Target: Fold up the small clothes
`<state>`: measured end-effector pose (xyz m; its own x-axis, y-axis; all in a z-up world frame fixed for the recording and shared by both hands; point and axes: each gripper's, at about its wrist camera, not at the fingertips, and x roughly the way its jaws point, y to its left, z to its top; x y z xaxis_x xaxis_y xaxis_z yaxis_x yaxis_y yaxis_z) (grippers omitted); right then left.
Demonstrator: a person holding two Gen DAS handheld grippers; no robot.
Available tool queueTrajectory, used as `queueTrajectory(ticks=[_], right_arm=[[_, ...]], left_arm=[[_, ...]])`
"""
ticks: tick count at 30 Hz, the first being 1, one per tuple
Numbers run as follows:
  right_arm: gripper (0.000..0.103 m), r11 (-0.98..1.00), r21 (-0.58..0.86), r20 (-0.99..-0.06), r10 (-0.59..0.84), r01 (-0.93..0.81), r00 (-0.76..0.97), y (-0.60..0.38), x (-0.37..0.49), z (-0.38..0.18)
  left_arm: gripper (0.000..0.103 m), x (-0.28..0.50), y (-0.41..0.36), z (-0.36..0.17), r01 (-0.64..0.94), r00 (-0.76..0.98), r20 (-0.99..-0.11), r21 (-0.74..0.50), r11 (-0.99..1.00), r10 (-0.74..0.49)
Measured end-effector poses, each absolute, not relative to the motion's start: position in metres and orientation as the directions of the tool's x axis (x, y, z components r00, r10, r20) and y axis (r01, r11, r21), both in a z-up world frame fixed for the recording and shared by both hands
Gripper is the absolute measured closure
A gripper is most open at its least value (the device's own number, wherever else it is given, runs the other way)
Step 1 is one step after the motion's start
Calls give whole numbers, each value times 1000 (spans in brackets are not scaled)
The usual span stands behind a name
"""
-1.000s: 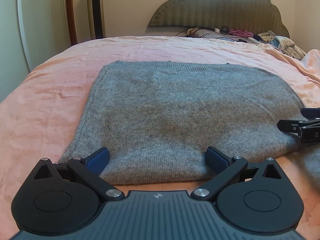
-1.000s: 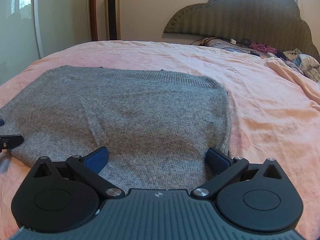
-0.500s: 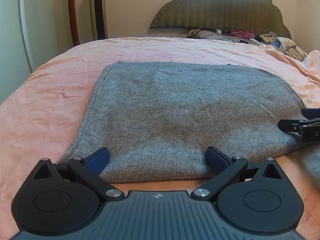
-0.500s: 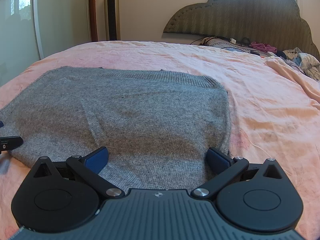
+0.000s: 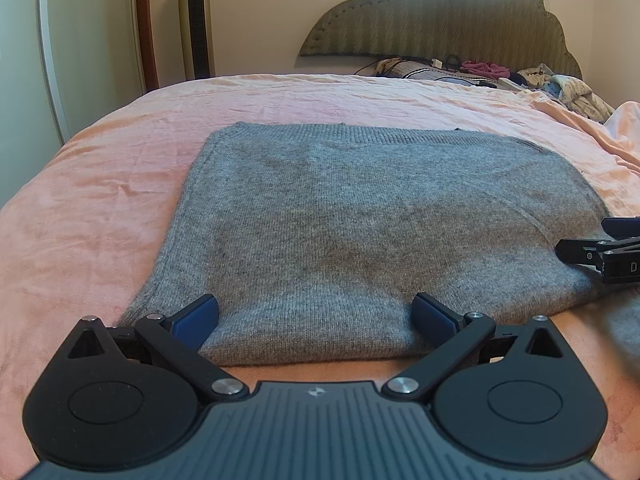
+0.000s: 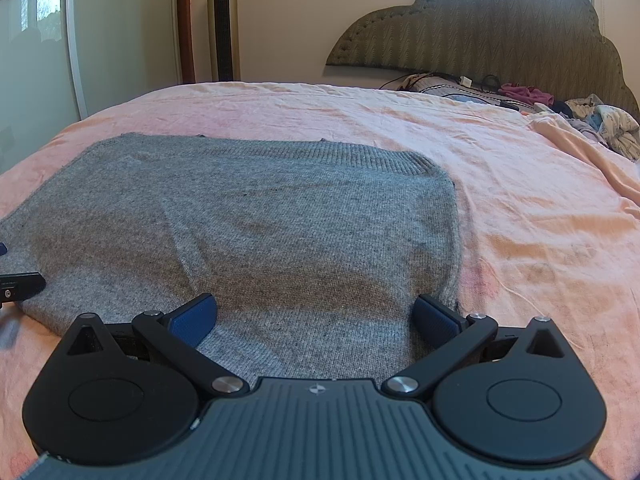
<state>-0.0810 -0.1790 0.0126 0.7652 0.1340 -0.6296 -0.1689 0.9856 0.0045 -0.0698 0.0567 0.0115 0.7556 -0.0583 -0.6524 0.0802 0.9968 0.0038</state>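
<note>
A grey knitted sweater point(image 5: 360, 220) lies flat on the bed point(image 5: 100, 208), folded into a roughly rectangular panel. The knit is fine and slightly fuzzy, with a ribbed band along the far edge. The near edge is a rounded, doubled-over fold. The bed cover is a pink, soft-napped fabric with shallow creases.

Left tool point(image 5: 316, 316): jaws spread wide, holding nothing. Its blue, textured fingertips point(image 5: 196, 318) sit at the near folded edge of the sweater, one toward the left corner and one further right. The black linkage arms and round pivot housings are in the foreground.

Right tool point(image 6: 316, 316): jaws spread wide, holding nothing. Its blue fingertips point(image 6: 434, 320) lie over the near right portion of the sweater, the right one close to the garment's right side edge. In the left wrist view this tool appears as black bars at the right border, over the sweater's right corner.

At the head of the bed stands a padded, scalloped headboard point(image 5: 440, 16) with a zigzag weave. Loose clothes point(image 6: 600, 124) are heaped below it. A slim tower fan point(image 6: 223, 20) stands against the wall.
</note>
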Motion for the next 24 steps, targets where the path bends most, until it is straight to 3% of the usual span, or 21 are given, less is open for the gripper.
queueTrajectory(ticks=[13,16,20,24], right_arm=[[0,987,6,-630,131,-164,765,-179,-81,12],[0,987,4,-631,128,-162,765,-178,-81,12],[0,987,7,-631,130,-162,765,-178,-81,12],[0,987,16,-629,135,-161,765,-179,-82,12]], left_arm=[[0,-71,57,12,79,755,-653,1,997,-59],[0,-82,65,19,1,754,-657,-19,1000,-14],[0,-112,109,26,-107,738,-657,-339,935,-154],[0,-128,160,13,-205,784,-504,-762,614,-363]])
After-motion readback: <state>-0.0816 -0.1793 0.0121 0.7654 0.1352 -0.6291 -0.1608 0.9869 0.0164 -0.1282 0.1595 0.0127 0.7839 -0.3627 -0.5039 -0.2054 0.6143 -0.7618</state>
